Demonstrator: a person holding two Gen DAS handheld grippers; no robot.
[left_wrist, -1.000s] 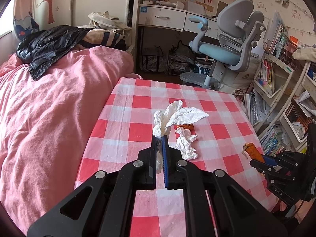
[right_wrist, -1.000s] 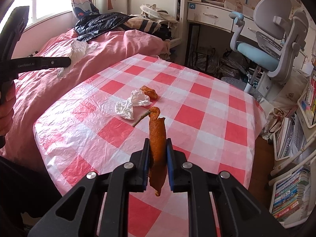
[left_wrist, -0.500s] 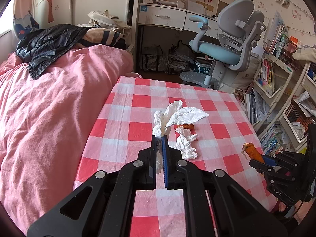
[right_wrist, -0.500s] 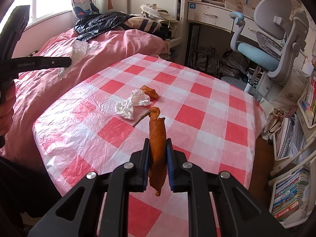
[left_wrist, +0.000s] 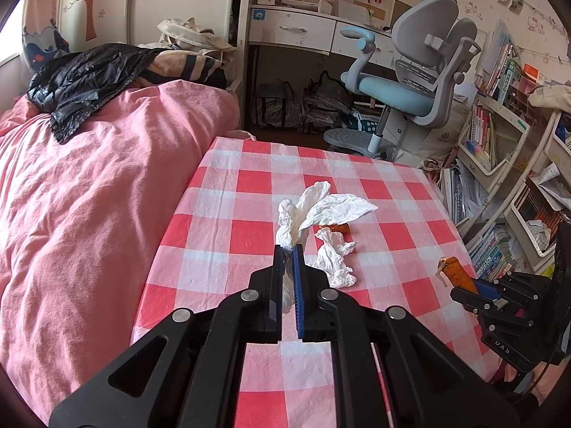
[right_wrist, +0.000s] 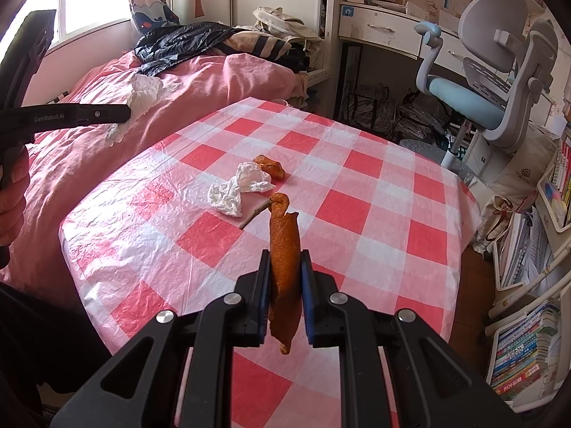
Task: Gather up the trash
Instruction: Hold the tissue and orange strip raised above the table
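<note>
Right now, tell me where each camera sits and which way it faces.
Left wrist: on the left tool, looking down across the checked table toward the desk chair; its fingers pinch a white tissue.
Right wrist: on the right tool, facing the same table from the other side; it grips an orange peel, and a hand shows at the left edge.
Both show the crumpled tissue on the table.

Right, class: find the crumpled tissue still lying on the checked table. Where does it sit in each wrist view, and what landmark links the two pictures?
Left wrist: the crumpled tissue lies just right of centre, right of the fingertips, in front of a small peel piece.
Right wrist: the tissue lies left of centre, the same peel piece touching its far right side.
Shared landmark: the grey-blue chair, upper right in both.
</note>
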